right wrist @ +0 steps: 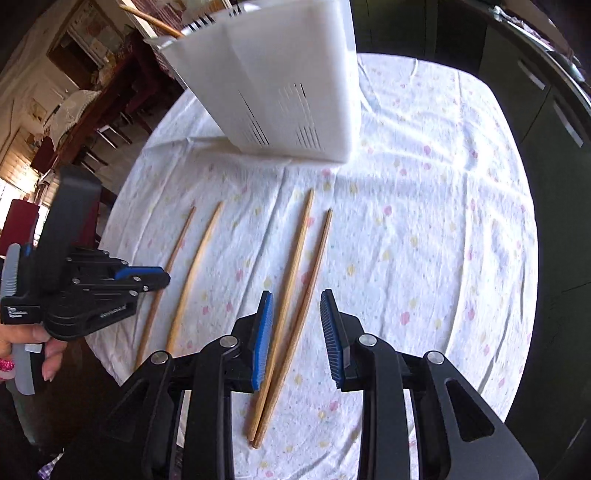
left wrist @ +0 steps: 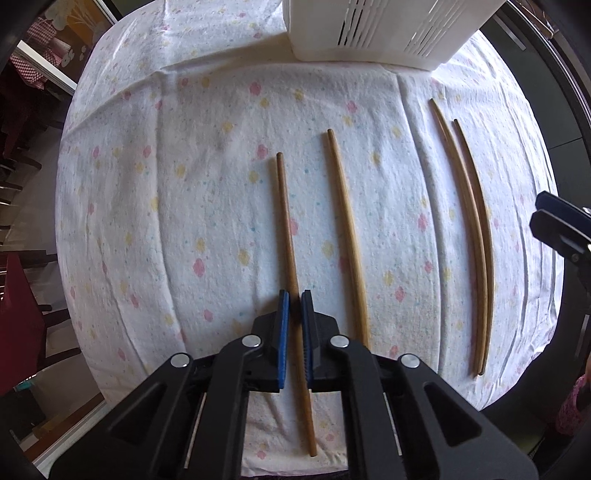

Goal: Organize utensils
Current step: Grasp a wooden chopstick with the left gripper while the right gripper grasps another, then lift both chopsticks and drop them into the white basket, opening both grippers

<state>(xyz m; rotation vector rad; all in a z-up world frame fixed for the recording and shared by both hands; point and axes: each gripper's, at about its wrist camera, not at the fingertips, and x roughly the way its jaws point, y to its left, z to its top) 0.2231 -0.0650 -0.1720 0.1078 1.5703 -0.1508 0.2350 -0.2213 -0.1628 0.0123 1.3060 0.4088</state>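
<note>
Four wooden chopsticks lie on a flowered cloth (left wrist: 184,221) in front of a white slotted holder (left wrist: 369,33). Left gripper (left wrist: 294,306): jaws closed on the leftmost chopstick (left wrist: 286,229), blue pads pressed to either side of its lower third; the thin end runs ahead of the jaws, the thick end passes back under the gripper body. Second chopstick (left wrist: 347,236): just right of those jaws, untouched. Right gripper (right wrist: 297,321): jaws parted, straddling the pair of chopsticks (right wrist: 295,280) without visibly pressing on them; the pair lies nearer the left pad, converging at the near ends. Holder rim cut off in both views; a stick (right wrist: 151,18) pokes out of it, seen from the right wrist. Left gripper points straight down at the cloth; a hand (right wrist: 40,350) grips its handle. Right gripper tilts steeply downward.
</note>
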